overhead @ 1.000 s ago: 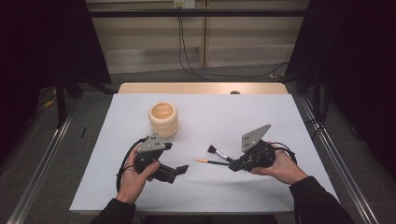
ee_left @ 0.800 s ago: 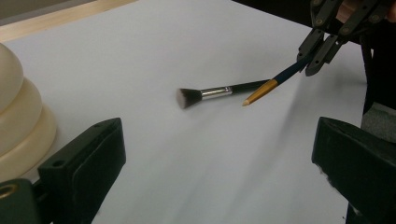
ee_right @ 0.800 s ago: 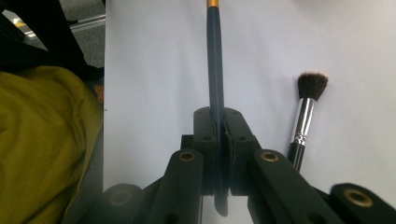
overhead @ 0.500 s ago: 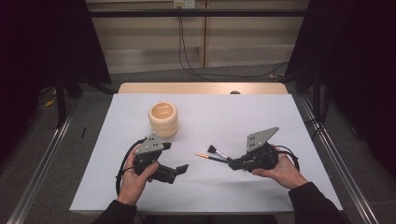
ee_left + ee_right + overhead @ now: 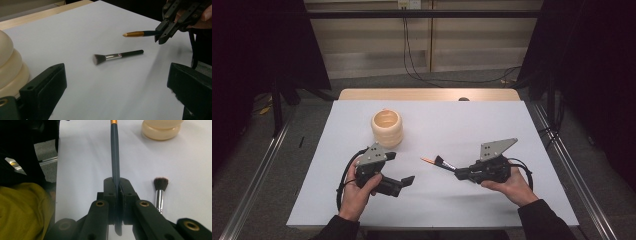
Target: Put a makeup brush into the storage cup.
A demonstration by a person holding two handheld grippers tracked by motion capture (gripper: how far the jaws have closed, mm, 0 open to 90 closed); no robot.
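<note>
My right gripper [image 5: 458, 174] [image 5: 117, 185] [image 5: 161, 37] is shut on a slim brush [image 5: 428, 160] [image 5: 115, 152] [image 5: 136, 33] with a dark handle and an orange-gold end. It holds the brush off the white table, pointing left. Under it lies a makeup brush [image 5: 441, 161] [image 5: 117, 55] [image 5: 160, 187] with a black handle, silver ferrule and dark bristle head. A cream ribbed cup [image 5: 387, 127] [image 5: 7, 67] [image 5: 161, 130] stands at the centre left. My left gripper [image 5: 408, 181] [image 5: 115, 100] rests below the cup, open and empty, jaws pointing right toward the brushes.
The white table sheet [image 5: 492, 120] ends in a wooden strip [image 5: 427, 94] at the far edge. Metal rails [image 5: 577, 170] run along both sides on the floor. A cable [image 5: 343, 175] loops from the left gripper.
The right hand has shifted slightly toward the near edge, and the orange end of the held brush has risen in the picture. The left gripper has stayed put.
</note>
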